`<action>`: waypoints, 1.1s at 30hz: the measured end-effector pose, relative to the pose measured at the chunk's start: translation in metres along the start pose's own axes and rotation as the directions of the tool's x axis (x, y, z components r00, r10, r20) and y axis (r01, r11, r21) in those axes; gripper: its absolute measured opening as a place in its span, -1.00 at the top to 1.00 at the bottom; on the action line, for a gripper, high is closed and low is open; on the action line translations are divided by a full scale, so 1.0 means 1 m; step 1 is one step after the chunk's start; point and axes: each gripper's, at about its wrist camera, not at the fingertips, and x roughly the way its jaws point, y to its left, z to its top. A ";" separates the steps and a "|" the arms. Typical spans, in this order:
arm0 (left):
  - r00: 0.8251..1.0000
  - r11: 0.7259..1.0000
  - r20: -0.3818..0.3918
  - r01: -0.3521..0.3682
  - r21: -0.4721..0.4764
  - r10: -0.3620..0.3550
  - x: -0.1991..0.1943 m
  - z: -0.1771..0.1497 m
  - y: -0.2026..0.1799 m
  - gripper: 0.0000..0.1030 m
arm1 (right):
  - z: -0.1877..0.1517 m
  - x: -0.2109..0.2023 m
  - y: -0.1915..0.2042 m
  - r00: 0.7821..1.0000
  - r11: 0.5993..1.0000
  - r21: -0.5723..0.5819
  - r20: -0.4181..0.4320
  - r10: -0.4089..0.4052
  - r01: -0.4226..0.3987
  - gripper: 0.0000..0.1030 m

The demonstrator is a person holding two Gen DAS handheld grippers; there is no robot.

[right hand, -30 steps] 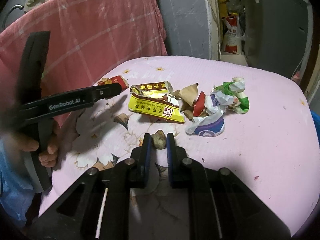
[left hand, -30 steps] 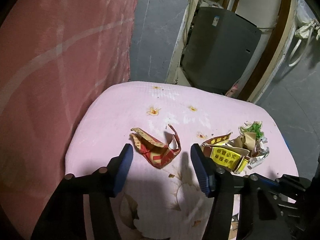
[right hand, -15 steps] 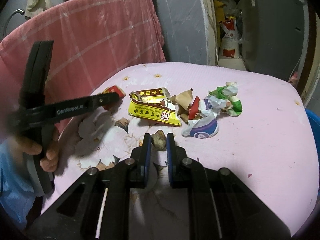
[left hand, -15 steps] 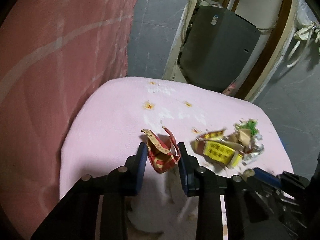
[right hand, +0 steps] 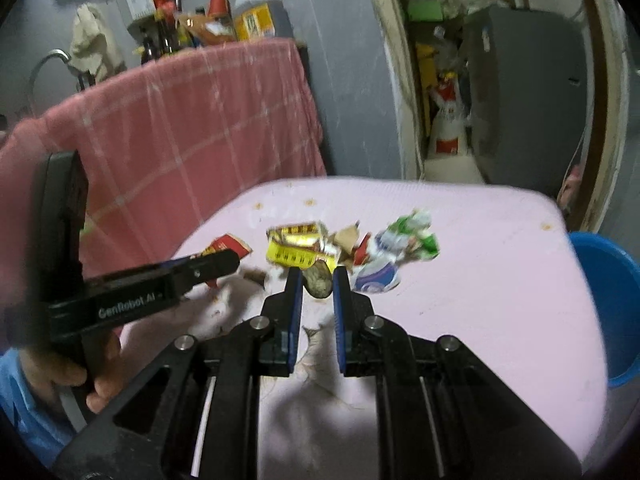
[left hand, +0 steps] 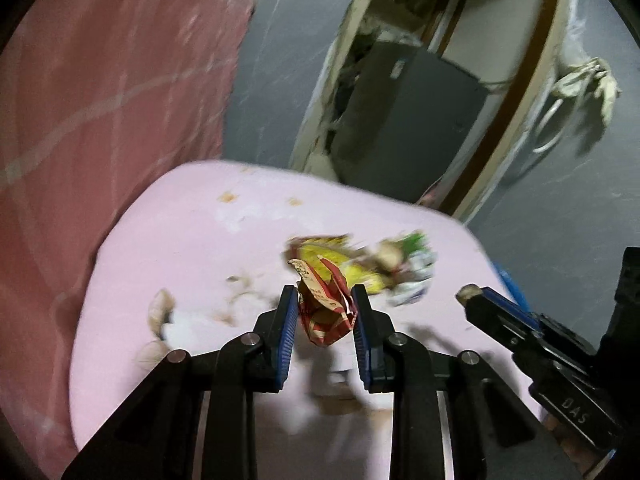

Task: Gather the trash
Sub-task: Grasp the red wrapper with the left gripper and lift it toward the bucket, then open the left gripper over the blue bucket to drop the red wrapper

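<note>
My left gripper (left hand: 325,300) is shut on a crumpled red and gold wrapper (left hand: 325,312) and holds it above the pink table (left hand: 192,224). My right gripper (right hand: 317,276) is shut on a small brown scrap (right hand: 318,282), also lifted off the table; it shows in the left wrist view (left hand: 470,294) at the right. A pile of trash lies on the table: a yellow wrapper (right hand: 294,255), brown paper (right hand: 347,236), a green and white wrapper (right hand: 412,232) and a blue and white one (right hand: 376,278). The left gripper (right hand: 224,260) shows in the right wrist view, with the red wrapper (right hand: 228,245).
A blue bucket (right hand: 604,280) stands off the table's right edge. A pink checked cloth (right hand: 192,128) hangs behind the table on the left. A grey cabinet (right hand: 528,92) stands in the doorway behind. Bottles (right hand: 216,20) crowd a shelf at the back left.
My left gripper closed on the red wrapper and lifted it off the table. My right gripper rose with the brown scrap still held. Both views are blurred by motion.
</note>
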 end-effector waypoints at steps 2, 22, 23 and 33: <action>0.999 1.000 0.041 0.024 0.017 -0.024 -0.006 0.004 -0.012 0.56 | 0.003 -0.015 -0.004 0.999 1.000 -0.001 0.047 -0.009 0.010 0.71; 0.938 0.932 0.197 0.223 0.286 -0.285 0.006 0.039 -0.173 0.56 | 0.018 -0.145 -0.092 0.860 0.957 0.083 0.422 -0.287 0.278 0.71; 0.937 0.927 0.189 0.229 0.297 -0.293 0.010 0.038 -0.180 0.56 | 0.017 -0.149 -0.102 0.850 0.950 0.104 0.425 -0.311 0.295 0.71; 0.948 0.898 0.032 0.289 0.332 -0.317 0.074 0.040 -0.240 0.56 | -0.009 -0.148 -0.188 0.831 0.891 0.280 0.338 -0.441 0.358 0.71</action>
